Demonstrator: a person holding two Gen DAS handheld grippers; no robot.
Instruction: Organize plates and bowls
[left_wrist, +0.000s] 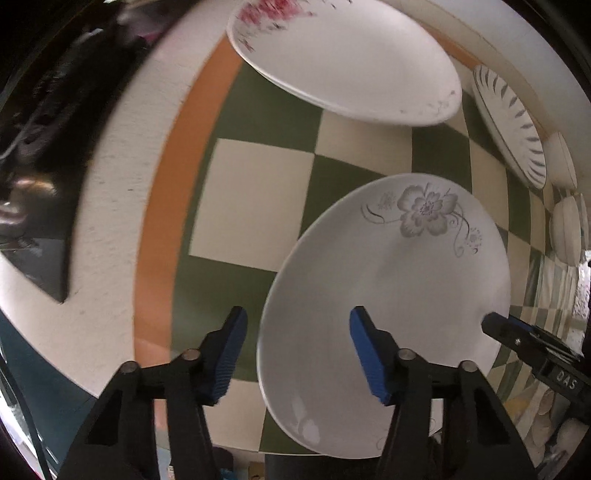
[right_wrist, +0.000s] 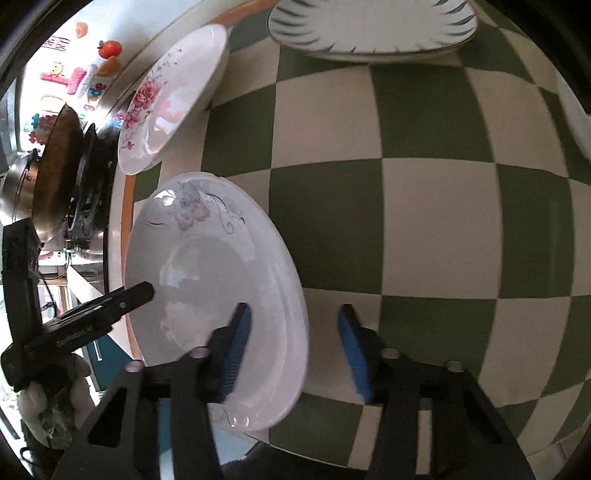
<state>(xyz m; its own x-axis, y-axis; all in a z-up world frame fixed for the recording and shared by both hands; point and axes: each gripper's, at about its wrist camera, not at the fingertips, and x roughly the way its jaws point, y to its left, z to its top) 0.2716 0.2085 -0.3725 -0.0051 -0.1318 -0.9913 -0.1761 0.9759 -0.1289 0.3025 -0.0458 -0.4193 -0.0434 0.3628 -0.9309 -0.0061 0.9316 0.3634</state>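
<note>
white plate (left_wrist: 388, 295) with a grey flower, its rim between both half-open hand-held grippers (left_wrist: 299, 354) (right_wrist: 295, 350), ungripped.

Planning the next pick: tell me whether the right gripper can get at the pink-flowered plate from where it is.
Probably yes. The right gripper straddles the rim of the grey-flowered plate, jaws open and not pinching it. The pink-flowered plate lies beyond that plate with nothing on it, so lifting clear first should leave the way free.
</note>
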